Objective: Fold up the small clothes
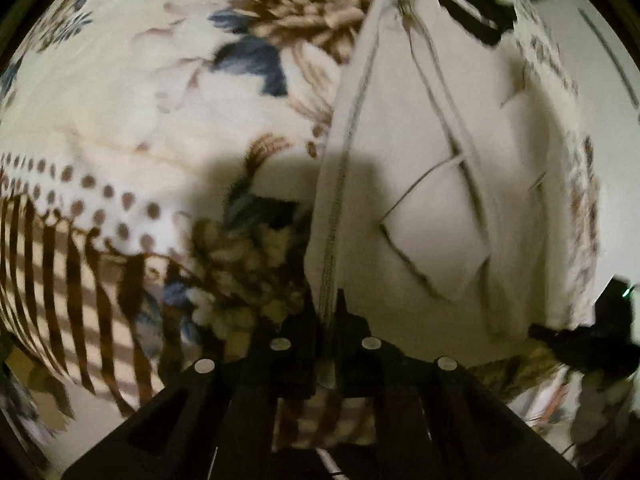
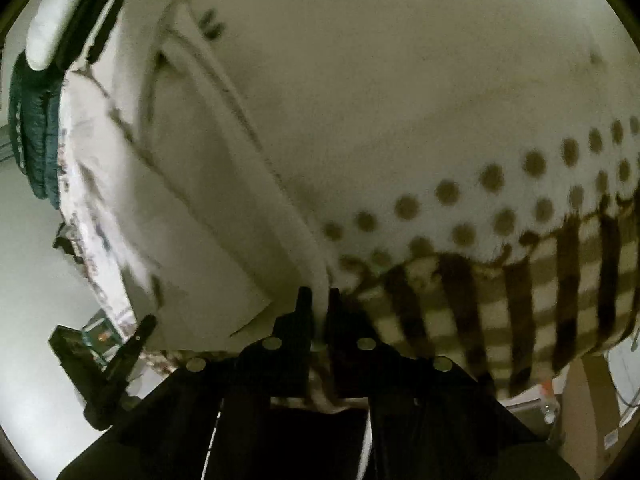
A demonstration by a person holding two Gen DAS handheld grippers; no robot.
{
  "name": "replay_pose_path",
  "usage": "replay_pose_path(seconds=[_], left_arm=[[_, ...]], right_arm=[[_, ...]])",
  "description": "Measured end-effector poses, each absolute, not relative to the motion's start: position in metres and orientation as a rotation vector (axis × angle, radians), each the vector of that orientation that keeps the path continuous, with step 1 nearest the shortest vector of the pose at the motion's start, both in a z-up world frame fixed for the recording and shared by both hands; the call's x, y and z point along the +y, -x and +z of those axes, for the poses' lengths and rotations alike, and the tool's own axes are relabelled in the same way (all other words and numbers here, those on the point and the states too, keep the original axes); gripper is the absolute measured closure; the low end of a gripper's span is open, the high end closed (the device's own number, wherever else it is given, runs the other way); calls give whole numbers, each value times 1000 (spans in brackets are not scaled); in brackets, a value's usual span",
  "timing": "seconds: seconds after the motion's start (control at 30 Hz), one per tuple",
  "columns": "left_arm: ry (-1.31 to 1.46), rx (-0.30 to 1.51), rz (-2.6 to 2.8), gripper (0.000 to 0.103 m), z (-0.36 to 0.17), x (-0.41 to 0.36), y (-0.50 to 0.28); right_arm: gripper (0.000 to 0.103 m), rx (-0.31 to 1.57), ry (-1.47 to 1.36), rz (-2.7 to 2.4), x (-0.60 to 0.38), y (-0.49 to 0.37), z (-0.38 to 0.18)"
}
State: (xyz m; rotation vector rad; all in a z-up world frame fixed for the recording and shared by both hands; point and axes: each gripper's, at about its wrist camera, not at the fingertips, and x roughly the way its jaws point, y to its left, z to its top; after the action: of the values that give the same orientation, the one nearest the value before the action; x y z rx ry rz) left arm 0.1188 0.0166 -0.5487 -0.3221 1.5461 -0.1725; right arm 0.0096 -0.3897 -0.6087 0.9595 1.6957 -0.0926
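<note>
A beige garment [image 1: 400,168] with stitched seams and a patch pocket lies on a floral and striped bedspread [image 1: 140,92]. My left gripper [image 1: 328,312] is shut on the garment's stitched left edge. In the right wrist view the same beige garment [image 2: 208,208] runs from the top left to the fingers. My right gripper [image 2: 318,308] is shut on its right edge, just above the bedspread [image 2: 440,128] with its dots and stripes.
A black and white cloth [image 1: 480,0] lies at the far end of the garment. The other gripper [image 1: 592,336] shows dark at the right edge. A dark green quilted item [image 2: 32,128] and a black stand [image 2: 112,364] are at the left, above pale floor.
</note>
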Motion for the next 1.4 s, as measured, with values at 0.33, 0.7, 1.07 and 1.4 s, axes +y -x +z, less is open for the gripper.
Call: replay_pose_path(seconds=[0.33, 0.7, 1.07, 1.4], left_arm=[[614, 1407, -191, 99, -513, 24, -217], [808, 1277, -161, 39, -537, 47, -301], [282, 1331, -212, 42, -555, -26, -319], [305, 1286, -257, 99, -549, -19, -322]], right_arm=[[98, 1493, -1132, 23, -416, -95, -541], [44, 1319, -1097, -63, -467, -210, -542], [44, 1440, -756, -26, -441, -205, -568], [100, 1402, -342, -51, -397, -232, -551]])
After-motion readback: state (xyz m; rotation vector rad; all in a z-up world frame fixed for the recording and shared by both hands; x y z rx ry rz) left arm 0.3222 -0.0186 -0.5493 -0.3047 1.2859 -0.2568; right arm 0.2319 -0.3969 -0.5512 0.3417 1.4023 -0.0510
